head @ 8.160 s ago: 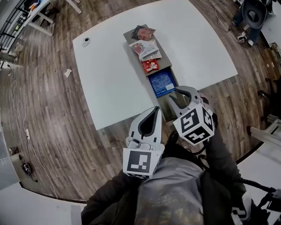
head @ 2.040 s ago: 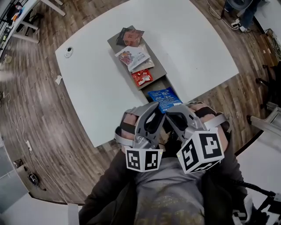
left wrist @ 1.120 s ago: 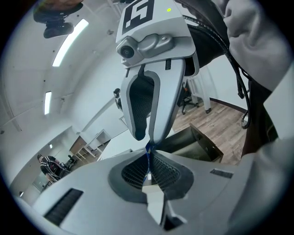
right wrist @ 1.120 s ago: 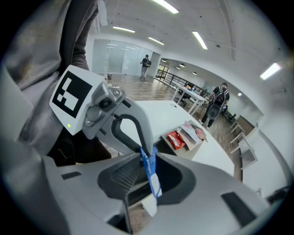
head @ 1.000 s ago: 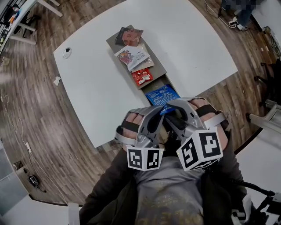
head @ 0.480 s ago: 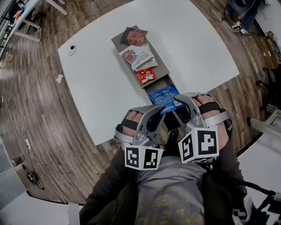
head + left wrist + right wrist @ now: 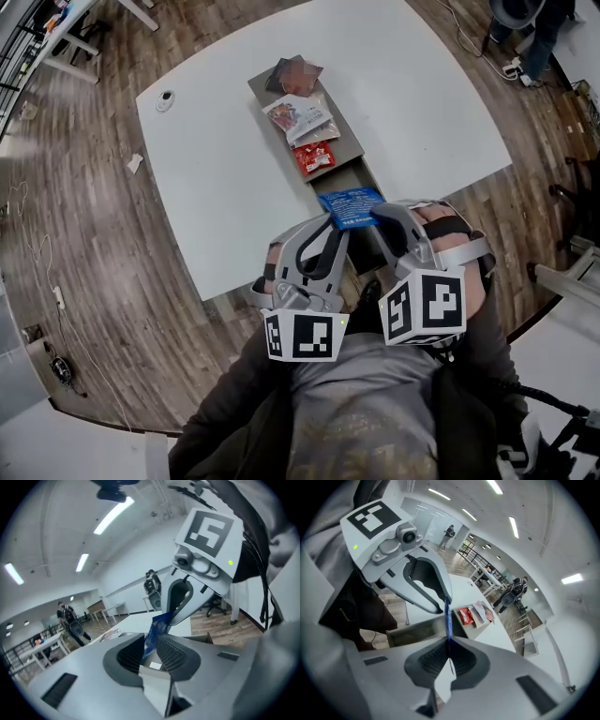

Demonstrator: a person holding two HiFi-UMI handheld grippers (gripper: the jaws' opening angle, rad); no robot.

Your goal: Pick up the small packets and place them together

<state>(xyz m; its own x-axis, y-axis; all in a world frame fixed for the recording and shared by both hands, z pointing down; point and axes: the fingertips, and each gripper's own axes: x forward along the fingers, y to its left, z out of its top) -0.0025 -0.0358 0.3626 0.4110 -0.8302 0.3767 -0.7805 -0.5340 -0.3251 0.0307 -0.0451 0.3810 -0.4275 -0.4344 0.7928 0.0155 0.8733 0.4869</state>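
A big white table with a smooth flat top (image 7: 234, 169) stands on a brown wooden plank floor (image 7: 84, 281). A long flat grey tray (image 7: 349, 145) lies along the middle of the table, running from its far side toward its near edge. A small round white thing (image 7: 165, 96) sits on the table near its far left corner. A little white scrap of paper (image 7: 135, 162) lies on the floor just beside the table's left edge. A thin pale cable (image 7: 58, 298) trails over the floor, well to the left of the table. More white desks (image 7: 75, 19) stand past the table's far left corner. Long bright ceiling lights (image 7: 112, 515) shine high above the table.
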